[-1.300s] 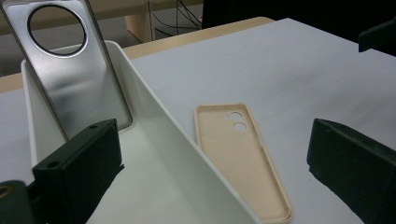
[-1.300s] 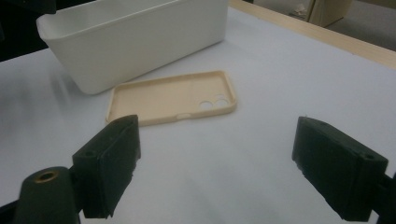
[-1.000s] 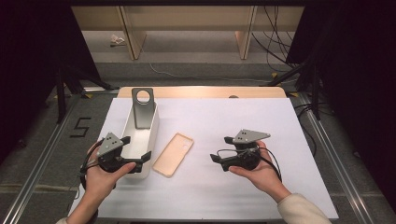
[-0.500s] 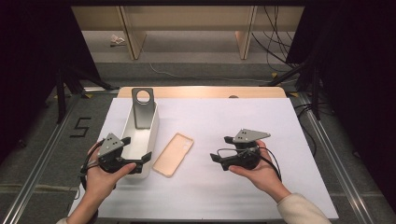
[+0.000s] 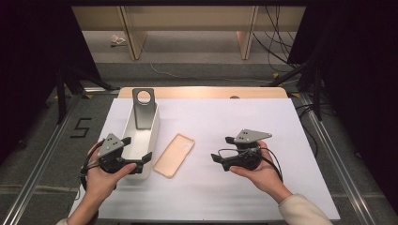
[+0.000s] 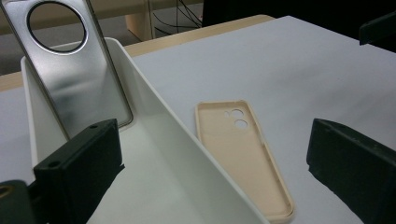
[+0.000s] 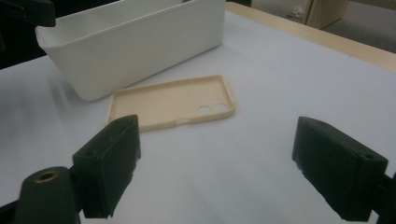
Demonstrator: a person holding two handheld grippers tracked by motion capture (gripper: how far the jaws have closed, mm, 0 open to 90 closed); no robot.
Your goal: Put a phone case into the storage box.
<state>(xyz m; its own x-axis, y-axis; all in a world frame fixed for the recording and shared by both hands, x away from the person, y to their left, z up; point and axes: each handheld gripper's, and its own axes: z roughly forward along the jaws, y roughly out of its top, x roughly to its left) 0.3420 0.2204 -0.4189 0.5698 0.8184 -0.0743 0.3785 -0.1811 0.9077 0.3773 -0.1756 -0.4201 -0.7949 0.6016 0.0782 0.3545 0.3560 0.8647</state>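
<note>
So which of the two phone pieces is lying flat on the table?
The beige phone case, lying open side up beside the white bin; the silver phone back stands propped inside that bin.

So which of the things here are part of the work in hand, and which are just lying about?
Part of the work:
- beige phone case, lying open side up on the table, between both open claws
- white bin, beside the case
- silver phone, leaning upright in the bin's far end
- left claw, right claw

Lying about:
- scrap on the floor
- cables

Probably a lab: black curtains (image 5: 28, 70), metal rails (image 5: 37, 154) and cables (image 5: 277, 42) surround the white-covered table (image 5: 244, 122).
</note>
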